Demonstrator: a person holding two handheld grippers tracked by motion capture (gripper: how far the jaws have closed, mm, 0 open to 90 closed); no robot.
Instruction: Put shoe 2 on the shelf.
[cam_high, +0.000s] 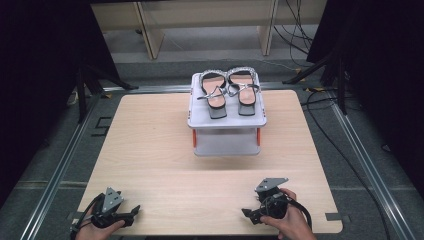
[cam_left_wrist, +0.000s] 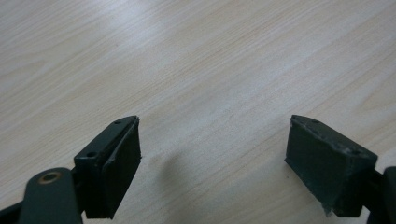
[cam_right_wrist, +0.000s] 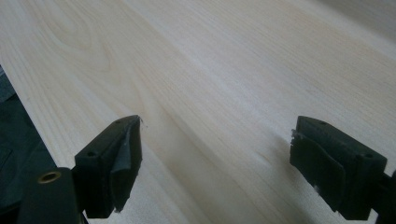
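A pair of black heeled sandals (cam_high: 229, 91) with silver studded straps lies side by side on the top shelf of a small grey two-tier rack (cam_high: 202, 121) at the far middle of the wooden table (cam_high: 150, 150). My left gripper (cam_high: 134, 210) rests near the front left corner, held by a hand. My right gripper (cam_high: 246, 214) sits near the front right, also in a hand. In the left gripper view the left gripper (cam_left_wrist: 212, 140) is open over bare wood. In the right gripper view the right gripper (cam_right_wrist: 217, 140) is open over wood too.
The rack's lower shelf (cam_high: 226, 148) has orange-red posts at its corners. Metal rails (cam_high: 60, 165) run along both sides of the table. Black curtains, cables and wooden furniture legs (cam_high: 150, 35) stand beyond the far edge.
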